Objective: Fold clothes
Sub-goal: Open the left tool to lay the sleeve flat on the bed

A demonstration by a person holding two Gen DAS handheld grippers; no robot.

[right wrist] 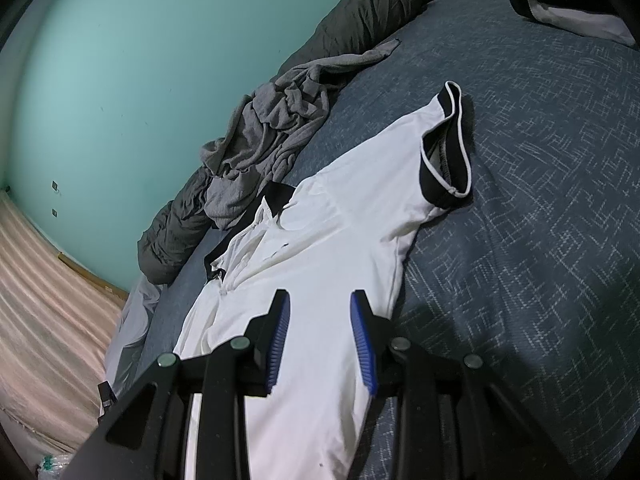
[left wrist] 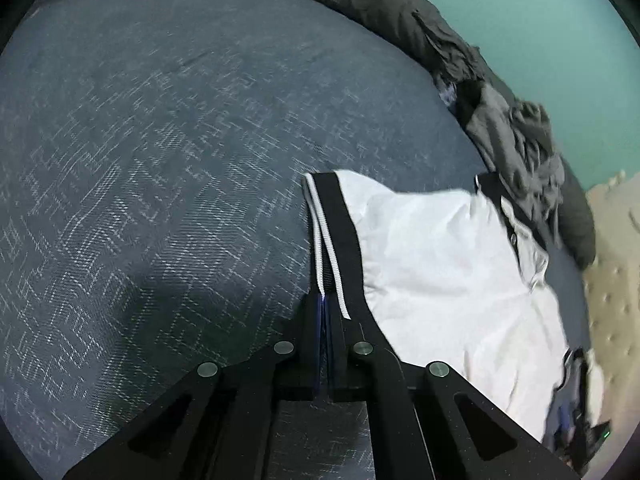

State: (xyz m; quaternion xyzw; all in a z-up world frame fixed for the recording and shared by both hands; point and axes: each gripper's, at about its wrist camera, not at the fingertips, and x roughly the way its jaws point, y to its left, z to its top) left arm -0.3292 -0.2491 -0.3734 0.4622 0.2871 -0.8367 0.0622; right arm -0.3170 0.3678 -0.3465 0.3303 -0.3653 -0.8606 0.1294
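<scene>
A white polo shirt (right wrist: 320,240) with black collar and black, white-piped sleeve cuffs lies on a dark blue patterned bedspread (right wrist: 540,200). In the left wrist view my left gripper (left wrist: 326,304) is shut on the shirt's black sleeve cuff (left wrist: 336,232), and the white shirt body (left wrist: 440,264) spreads to the right. In the right wrist view my right gripper (right wrist: 320,304) is open just above the shirt's body, near its side edge. The other sleeve cuff (right wrist: 448,152) lies ahead of it, and the collar (right wrist: 256,216) is to the left.
A crumpled grey garment (right wrist: 272,128) and a dark olive quilt (right wrist: 360,4) lie along the bed's far edge by the teal wall (right wrist: 140,60). Another white and black garment (right wrist: 568,4) lies at the far corner. The bedspread (left wrist: 160,140) stretches left of the shirt.
</scene>
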